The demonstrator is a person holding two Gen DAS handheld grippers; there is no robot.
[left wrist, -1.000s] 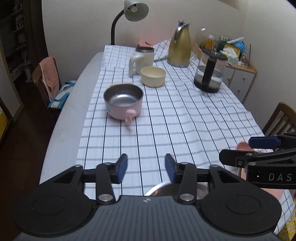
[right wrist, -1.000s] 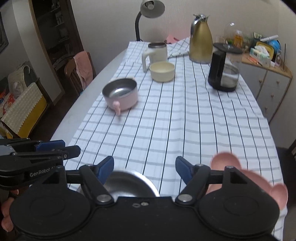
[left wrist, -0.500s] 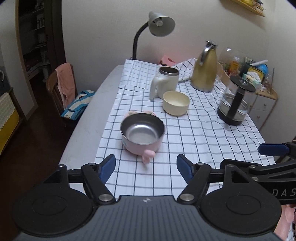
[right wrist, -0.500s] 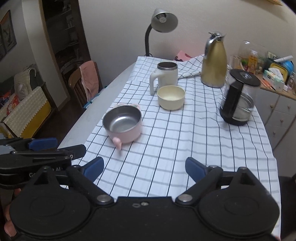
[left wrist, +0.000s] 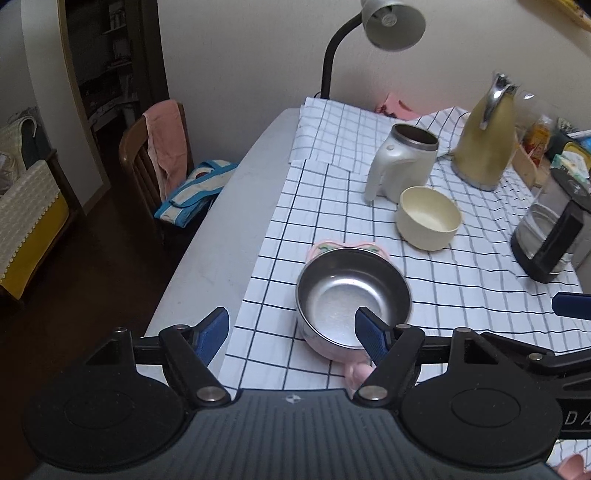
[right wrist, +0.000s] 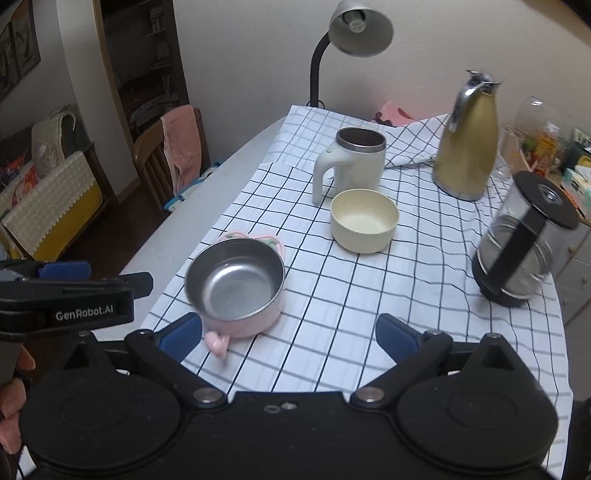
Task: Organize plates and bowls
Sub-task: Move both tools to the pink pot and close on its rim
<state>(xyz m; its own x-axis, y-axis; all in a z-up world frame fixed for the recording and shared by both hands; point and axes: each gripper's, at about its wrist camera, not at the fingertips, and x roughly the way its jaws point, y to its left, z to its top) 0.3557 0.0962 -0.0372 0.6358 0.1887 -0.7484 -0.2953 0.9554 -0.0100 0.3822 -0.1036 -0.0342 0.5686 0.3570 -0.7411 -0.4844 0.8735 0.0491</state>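
Note:
A pink bowl with a steel inside (left wrist: 352, 299) (right wrist: 236, 286) stands on the checked cloth (left wrist: 461, 280), with a pink knob at its near side. A cream bowl (left wrist: 428, 217) (right wrist: 364, 219) stands farther back, beside a white mug (left wrist: 402, 166) (right wrist: 351, 164). My left gripper (left wrist: 291, 332) is open and empty; its right finger shows in front of the pink bowl's near rim. My right gripper (right wrist: 290, 336) is open and empty, just right of and nearer than the pink bowl. The left gripper's body also shows in the right wrist view (right wrist: 70, 299).
A gold thermos (right wrist: 467, 136), a glass kettle with black lid (right wrist: 524, 243) and a desk lamp (right wrist: 354, 26) stand toward the back and right. A chair with a pink towel (left wrist: 162, 147) stands left of the table. A cabinet with clutter (right wrist: 576, 192) is at the far right.
Both grippers have moved forward over the table toward the pink bowl, which now sits much closer. A steel bowl and a pink plate seen near the front edge have dropped out of view.

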